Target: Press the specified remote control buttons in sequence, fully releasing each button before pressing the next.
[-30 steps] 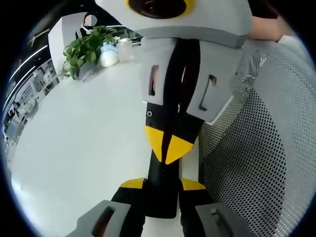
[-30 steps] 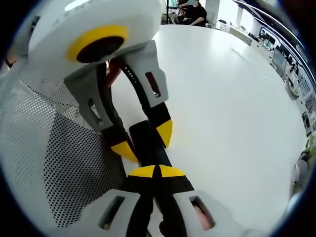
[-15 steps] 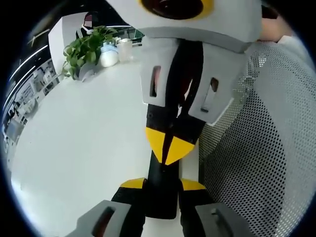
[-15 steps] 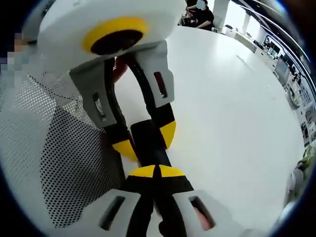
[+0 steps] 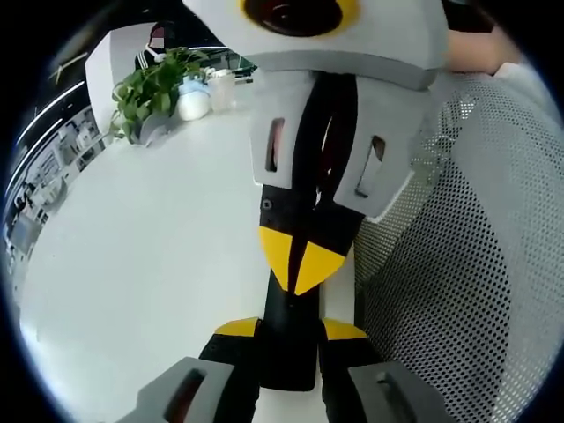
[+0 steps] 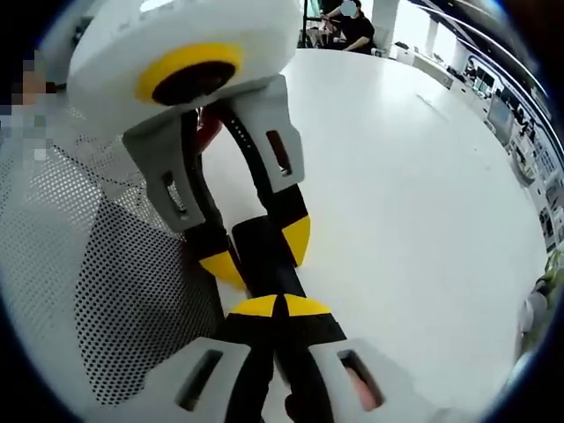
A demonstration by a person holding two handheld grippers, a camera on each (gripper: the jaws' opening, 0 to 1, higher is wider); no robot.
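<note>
A slim black remote control (image 5: 291, 357) lies lengthwise between my two grippers, above the white table (image 5: 150, 247). My left gripper (image 5: 291, 328) is shut on its near end, one yellow tip on each side. My right gripper (image 5: 300, 263) comes down from the top of the left gripper view, its yellow tips shut together and resting on the remote's top face. In the right gripper view the right gripper (image 6: 279, 306) is shut with its tips against the remote (image 6: 269, 273). The left gripper (image 6: 257, 251) clamps the remote from both sides there. The buttons are hidden.
A white perforated mesh chair back (image 5: 441, 291) stands close beside the grippers, and it sits at the left in the right gripper view (image 6: 132, 291). A potted plant (image 5: 154, 92) and white bottles (image 5: 196, 97) stand at the table's far edge. A person (image 6: 352, 26) sits far off.
The right gripper's body rocked slightly and came back. Its shut tips stay on the remote, and the left gripper's hold is unchanged.
</note>
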